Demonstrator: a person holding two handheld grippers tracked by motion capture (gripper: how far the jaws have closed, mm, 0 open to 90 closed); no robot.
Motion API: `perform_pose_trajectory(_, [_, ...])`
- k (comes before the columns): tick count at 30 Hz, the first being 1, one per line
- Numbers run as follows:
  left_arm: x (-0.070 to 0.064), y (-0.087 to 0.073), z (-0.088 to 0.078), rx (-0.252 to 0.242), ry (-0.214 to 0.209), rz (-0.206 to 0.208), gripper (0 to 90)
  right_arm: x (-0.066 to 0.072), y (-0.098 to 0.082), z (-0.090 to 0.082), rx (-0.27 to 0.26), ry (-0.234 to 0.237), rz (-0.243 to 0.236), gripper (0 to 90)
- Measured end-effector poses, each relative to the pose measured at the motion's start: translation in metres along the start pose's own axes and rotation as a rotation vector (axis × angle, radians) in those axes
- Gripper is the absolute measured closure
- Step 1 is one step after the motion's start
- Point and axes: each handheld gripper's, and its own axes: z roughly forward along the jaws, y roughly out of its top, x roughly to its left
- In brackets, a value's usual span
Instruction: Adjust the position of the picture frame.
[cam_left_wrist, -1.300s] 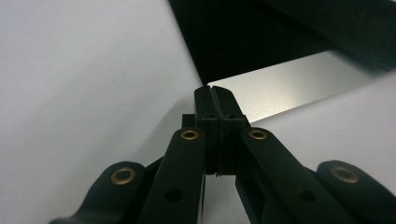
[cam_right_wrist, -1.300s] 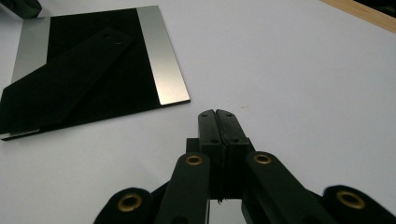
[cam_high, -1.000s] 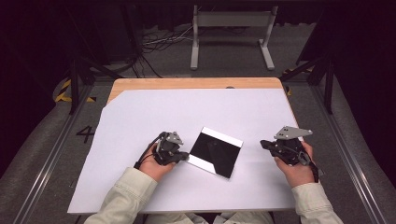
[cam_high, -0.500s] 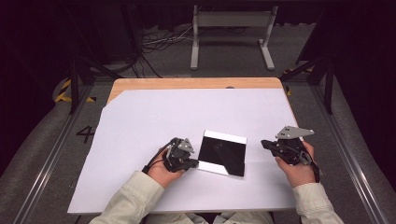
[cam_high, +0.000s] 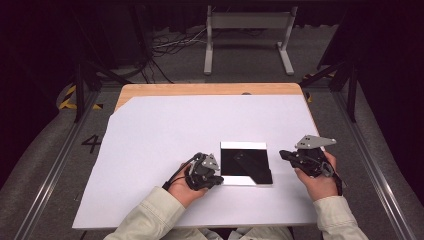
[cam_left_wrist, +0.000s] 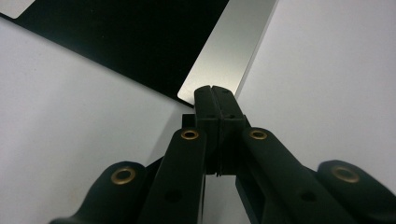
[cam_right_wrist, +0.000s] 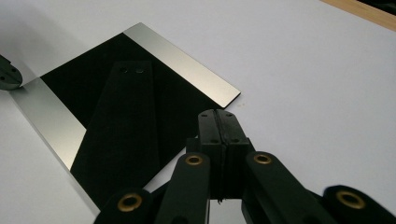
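A glossy black square plate (cam_high: 245, 162) with silver strips along two opposite edges lies flat on the white sheet (cam_high: 165, 130). My left gripper (cam_high: 219, 179) is shut, and its tip rests against the near left corner of the plate. In the left gripper view the closed jaws (cam_left_wrist: 215, 91) meet the end of a silver strip (cam_left_wrist: 233, 46). My right gripper (cam_high: 283, 154) is shut and empty, just off the plate's right edge. In the right gripper view its closed jaws (cam_right_wrist: 217, 114) hover beside the plate (cam_right_wrist: 121, 112), whose surface mirrors them.
The white sheet covers most of a wooden table whose bare edge (cam_high: 210, 89) shows at the far side. A metal stand (cam_high: 247, 35) and cables lie on the floor beyond. Rails run along both sides of the table.
My left gripper has slid to the right, pushing the plate. The plate has turned from a tilted diamond to lie square with the table and has shifted right. The right gripper stayed still.
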Motion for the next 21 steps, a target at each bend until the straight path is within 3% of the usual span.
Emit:
perform_pose_trajectory(12, [-0.003,0.002,0.005,-0.021,-0.003,0.001,90.0,0.000,0.001,0.000,-0.001,0.001,-0.004,89.7])
perform_pose_trajectory(21, [0.006,0.003,-0.025,-0.090,0.062,-0.011,86.8,-0.001,0.002,-0.006,-0.010,0.005,0.002,88.6])
